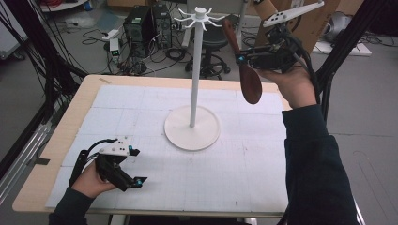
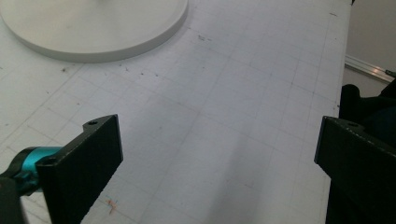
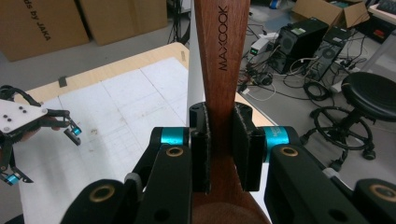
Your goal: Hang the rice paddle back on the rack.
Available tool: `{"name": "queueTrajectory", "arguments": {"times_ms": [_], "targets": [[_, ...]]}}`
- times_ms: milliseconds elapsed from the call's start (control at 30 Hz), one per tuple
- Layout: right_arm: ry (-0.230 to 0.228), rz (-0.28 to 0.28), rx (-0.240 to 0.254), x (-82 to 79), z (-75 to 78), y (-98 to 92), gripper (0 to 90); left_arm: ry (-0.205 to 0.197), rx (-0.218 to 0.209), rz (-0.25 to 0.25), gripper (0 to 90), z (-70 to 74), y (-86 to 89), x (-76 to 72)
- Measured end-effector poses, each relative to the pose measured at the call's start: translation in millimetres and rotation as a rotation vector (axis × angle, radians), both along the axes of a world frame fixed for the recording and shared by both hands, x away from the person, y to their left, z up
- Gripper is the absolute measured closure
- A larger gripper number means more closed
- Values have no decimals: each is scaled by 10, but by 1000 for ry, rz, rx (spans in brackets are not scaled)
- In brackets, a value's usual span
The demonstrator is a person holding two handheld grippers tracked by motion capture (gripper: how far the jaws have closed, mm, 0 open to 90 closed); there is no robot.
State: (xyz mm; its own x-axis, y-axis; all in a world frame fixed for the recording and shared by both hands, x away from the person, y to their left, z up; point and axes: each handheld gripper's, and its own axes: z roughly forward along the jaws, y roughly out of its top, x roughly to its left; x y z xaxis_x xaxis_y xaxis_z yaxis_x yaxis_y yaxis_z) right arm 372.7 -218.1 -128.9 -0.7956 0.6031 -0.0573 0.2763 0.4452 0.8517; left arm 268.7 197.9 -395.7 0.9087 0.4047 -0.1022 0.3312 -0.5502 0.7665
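One wooden spoon [image 1: 247, 75] is clamped in the right gripper [image 1: 240, 60], high at far right beside the single white stand [image 1: 192, 122]. The left gripper [image 1: 136, 166], jaws wide and empty, rests near left on the table [image 1: 225, 187]. In the right gripper view the spoon's bowl is cut off.

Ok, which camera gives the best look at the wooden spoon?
The high view: it shows the whole wooden spoon, bowl hanging down, held beside the white stand. The right gripper view shows its handle clamped between the fingers, lettering readable, bowl mostly cut off.
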Motion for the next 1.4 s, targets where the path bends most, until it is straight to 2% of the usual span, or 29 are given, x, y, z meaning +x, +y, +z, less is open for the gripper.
{"name": "queueTrajectory", "arguments": {"times_ms": [467,900,1400], "targets": [[17,-8,1,136,-18,70,791,1,-6,2,17,-4,8,4],[14,0,-3,140,-41,167,790,5,-6,-2,16,0,14,3],[26,16,24,172,-107,193,788,6,-6,-4,17,-4,7,0]]}}
